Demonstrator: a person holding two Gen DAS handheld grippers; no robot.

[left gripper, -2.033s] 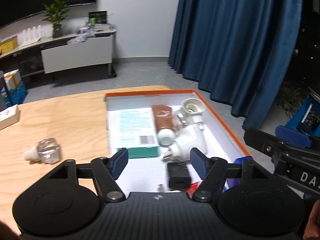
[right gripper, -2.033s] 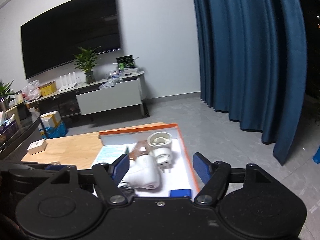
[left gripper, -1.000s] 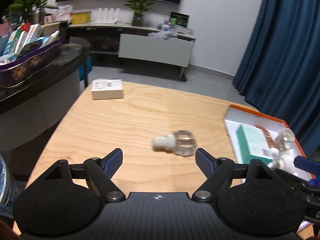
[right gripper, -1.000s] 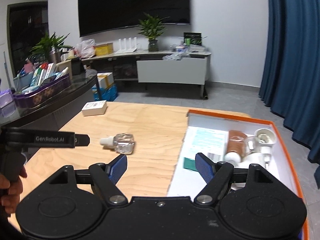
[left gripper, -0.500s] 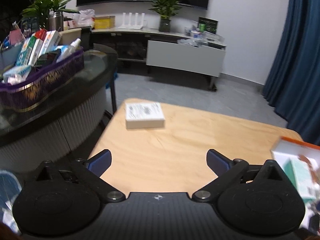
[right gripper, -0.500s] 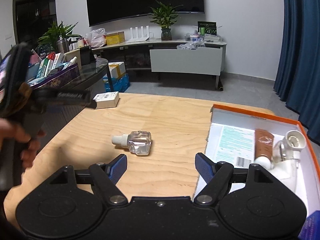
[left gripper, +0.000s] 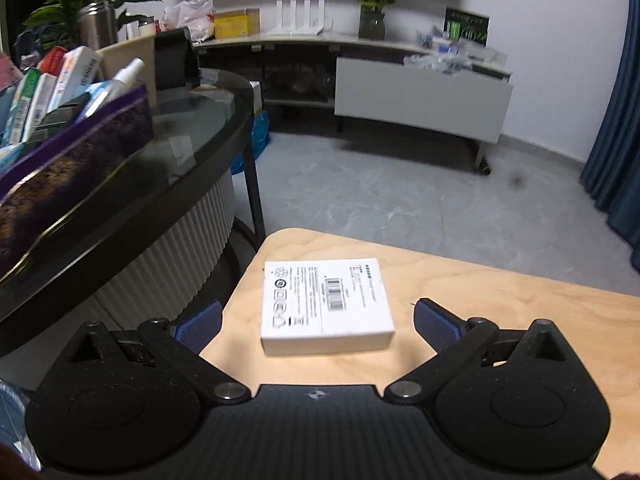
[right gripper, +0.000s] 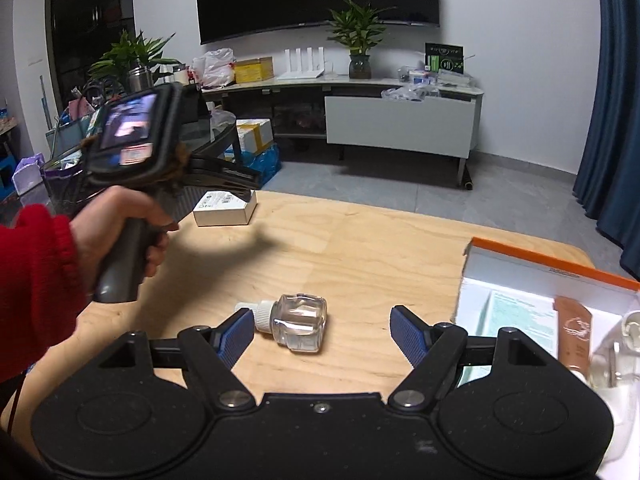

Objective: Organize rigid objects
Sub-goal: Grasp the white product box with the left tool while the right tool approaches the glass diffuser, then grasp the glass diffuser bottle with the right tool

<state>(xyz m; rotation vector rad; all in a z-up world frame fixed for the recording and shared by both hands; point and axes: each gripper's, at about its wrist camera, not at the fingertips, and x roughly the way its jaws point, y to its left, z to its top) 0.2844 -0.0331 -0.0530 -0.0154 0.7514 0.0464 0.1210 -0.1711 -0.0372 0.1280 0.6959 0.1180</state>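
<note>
A small white box (left gripper: 325,303) with a barcode lies flat at the far left corner of the wooden table (left gripper: 500,304). My left gripper (left gripper: 318,326) is open wide, its jaws on either side of the box's near end, not touching. In the right wrist view the same box (right gripper: 225,208) sits under the left gripper (right gripper: 236,184). A clear glass bottle (right gripper: 294,322) with a white cap lies on its side between the open jaws of my right gripper (right gripper: 322,338). An orange-rimmed white tray (right gripper: 532,266) at the right holds a green-printed box (right gripper: 516,316), a brown tube (right gripper: 574,332) and white plastic parts.
A dark glass-topped round table (left gripper: 132,184) with a purple basket (left gripper: 76,148) of boxes stands left of the wooden table. A white cabinet (right gripper: 400,124), potted plants and blue curtains (right gripper: 616,112) lie beyond. The table's far edge runs just behind the white box.
My left gripper swung left from the tray, past the glass bottle, to the white box and opened wider. My right gripper turned left and came down around the bottle.
</note>
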